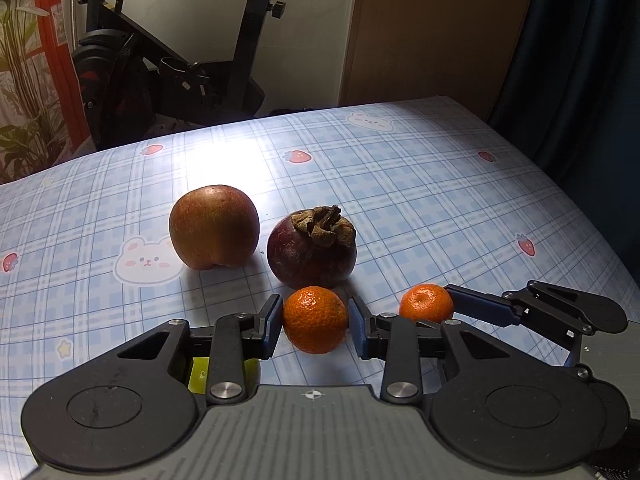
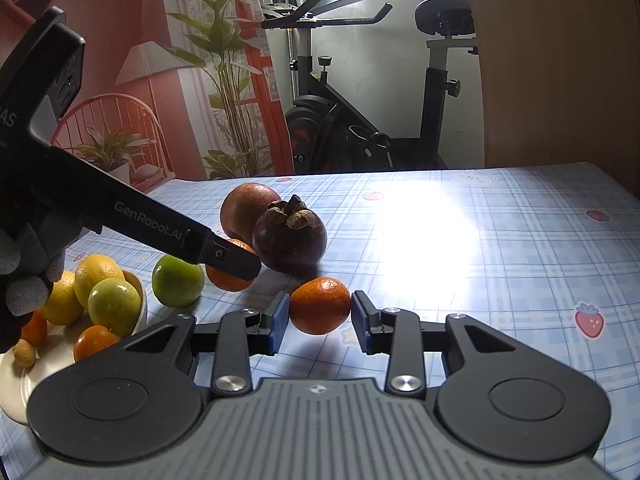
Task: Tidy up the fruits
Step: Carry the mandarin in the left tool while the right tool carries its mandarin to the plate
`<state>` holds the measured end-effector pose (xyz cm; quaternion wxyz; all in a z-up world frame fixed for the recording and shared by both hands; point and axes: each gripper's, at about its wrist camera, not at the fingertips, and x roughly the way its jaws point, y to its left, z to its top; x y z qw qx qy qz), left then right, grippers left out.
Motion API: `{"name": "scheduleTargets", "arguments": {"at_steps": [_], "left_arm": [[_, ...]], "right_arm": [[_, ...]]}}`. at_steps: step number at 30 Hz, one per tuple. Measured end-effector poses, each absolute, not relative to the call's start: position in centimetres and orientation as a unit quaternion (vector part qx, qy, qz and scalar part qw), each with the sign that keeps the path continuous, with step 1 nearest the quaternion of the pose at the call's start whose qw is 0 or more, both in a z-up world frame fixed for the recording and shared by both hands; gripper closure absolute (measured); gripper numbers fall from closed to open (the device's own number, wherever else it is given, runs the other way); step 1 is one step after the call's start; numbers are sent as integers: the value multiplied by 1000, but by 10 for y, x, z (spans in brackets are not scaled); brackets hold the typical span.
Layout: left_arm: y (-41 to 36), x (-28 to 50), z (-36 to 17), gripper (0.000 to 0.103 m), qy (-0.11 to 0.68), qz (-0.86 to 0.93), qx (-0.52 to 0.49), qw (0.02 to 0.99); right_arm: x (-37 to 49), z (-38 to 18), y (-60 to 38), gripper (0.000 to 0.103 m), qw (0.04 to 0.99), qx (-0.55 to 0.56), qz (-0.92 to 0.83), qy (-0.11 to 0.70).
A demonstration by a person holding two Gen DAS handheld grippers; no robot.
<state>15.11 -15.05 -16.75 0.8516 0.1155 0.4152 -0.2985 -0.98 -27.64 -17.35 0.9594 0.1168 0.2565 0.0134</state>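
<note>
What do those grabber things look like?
Each gripper is black with a ribbed grey middle, round black discs on both sides and silver screws. The left gripper and right gripper have blue fingers. One arm reads "GenRobot.AI" in grey letters. The hand wears a grey glove.

To your right the counter [image 2: 500,248] lies bare and broad, open for a hand to pass. Straight ahead an apple [image 1: 214,226] and a dark mangosteen [image 1: 311,249] stand close together, blocking the way forward. Each of your grippers holds a small orange; the left gripper [image 1: 314,322] and right gripper [image 2: 320,314] sit near each other, leaving a narrow gap. To your left a green lime [image 2: 177,280] and a white bowl [image 2: 138,300] heaped with citrus crowd the surface.
</note>
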Motion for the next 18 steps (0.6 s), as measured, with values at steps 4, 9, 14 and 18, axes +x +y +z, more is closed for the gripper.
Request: {"name": "scheduleTargets", "arguments": {"at_steps": [4,9,14,18], "left_arm": [[-137,140,-155,65,407,-300,103,857],[-111,127,-142,65,410,-300,83,857],[-74,108,-129,65,413,-288,58,862],[-43,93,-127,65,418,-274,43,865]], "right_arm": [[-9,-173,-276,66,959,117,14,257],[-9,-174,-276,66,960,114,11,256],[-9,-173,-269,66,959,100,12,264],[-13,-167,-257,66,958,98,31,266]]}}
